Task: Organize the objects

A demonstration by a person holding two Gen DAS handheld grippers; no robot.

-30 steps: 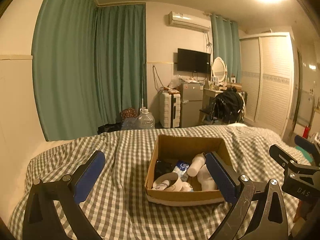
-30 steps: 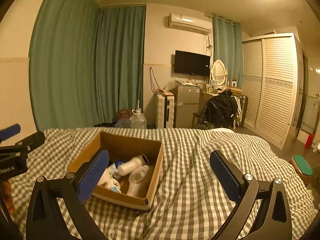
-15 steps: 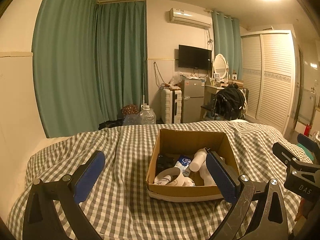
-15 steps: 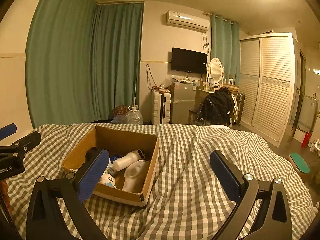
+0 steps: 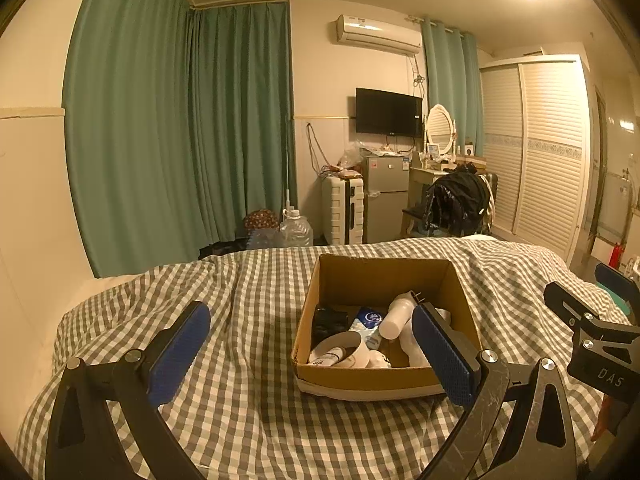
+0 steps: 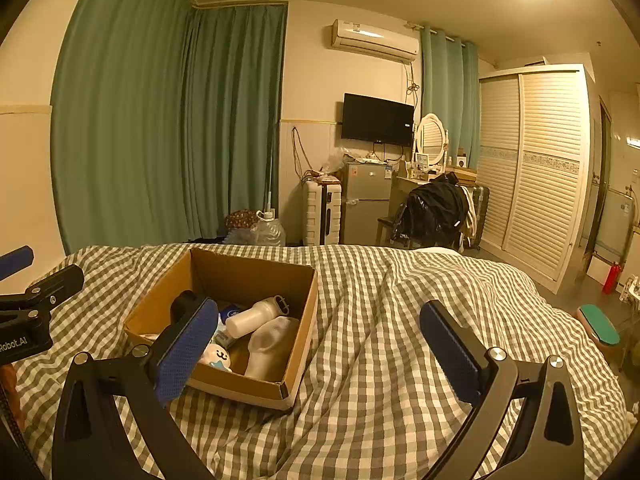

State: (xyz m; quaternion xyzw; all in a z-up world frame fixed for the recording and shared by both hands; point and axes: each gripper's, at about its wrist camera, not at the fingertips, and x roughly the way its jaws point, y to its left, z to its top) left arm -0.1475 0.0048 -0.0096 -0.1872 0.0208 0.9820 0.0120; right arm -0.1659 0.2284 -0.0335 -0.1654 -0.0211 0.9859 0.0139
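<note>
An open cardboard box sits on the checked bed cover; it also shows in the right wrist view. Inside lie a white bottle, a tape roll, a black item, a blue-white packet and a white sock. My left gripper is open and empty, above the cover just left of the box's near side. My right gripper is open and empty, to the right of the box. Each gripper shows at the edge of the other's view.
Green curtains hang behind the bed. A white suitcase, small fridge, water jugs, chair with a black jacket and white wardrobe stand along the far wall.
Both views have tilted down and drawn a little closer to the box, which now sits lower and larger in frame. Both grippers stay open.
</note>
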